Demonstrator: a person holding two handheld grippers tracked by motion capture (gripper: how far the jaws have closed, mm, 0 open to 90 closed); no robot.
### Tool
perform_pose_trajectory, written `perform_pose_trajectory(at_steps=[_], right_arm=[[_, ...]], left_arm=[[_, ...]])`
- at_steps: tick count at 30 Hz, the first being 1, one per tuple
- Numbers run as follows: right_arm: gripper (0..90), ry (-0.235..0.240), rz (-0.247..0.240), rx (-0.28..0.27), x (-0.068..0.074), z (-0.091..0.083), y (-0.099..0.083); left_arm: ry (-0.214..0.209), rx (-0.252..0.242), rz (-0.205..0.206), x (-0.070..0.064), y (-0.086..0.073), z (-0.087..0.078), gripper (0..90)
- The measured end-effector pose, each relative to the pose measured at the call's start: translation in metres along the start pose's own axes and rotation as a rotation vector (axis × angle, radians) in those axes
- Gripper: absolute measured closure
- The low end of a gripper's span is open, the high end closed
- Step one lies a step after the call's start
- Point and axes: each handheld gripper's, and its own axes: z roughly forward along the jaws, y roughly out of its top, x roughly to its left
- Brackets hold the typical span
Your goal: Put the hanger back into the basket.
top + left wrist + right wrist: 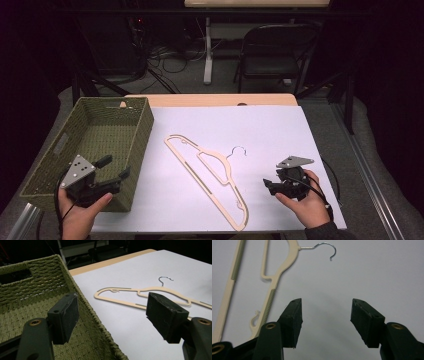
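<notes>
A cream plastic clothes hanger [207,175] with a metal hook lies flat on the white table cover, running from the middle toward the front edge. The same hanger [147,296] lies ahead of my left gripper and the hanger [269,282] shows at the upper left of the right gripper view. My left gripper [114,168] is open and hovers over the near right corner of the woven basket [47,155], nothing between its jaws. My right gripper [270,184] is open, low over the cover to the right of the hanger, its jaws empty.
The olive woven basket [32,285] stands at the table's left side and looks empty inside. The white cover [270,130] spreads over most of the table. Beyond the far edge stand a folding chair [272,52] and cables on the floor.
</notes>
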Motion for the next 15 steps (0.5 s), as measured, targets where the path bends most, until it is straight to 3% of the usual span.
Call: perform_pose_trajectory(at_steps=[6, 15], right_arm=[[42.3, 0.020, -0.011, 0.060, 0.001, 0.001, 0.009], [42.3, 0.051, -0.022, 0.099, 0.005, 0.007, 0.020]], left_arm=[[-0.013, 0.003, 0.006, -0.003, 0.001, 0.003, 26.6], [-0.036, 0.012, 0.027, -0.011, 0.003, 0.007, 26.7]])
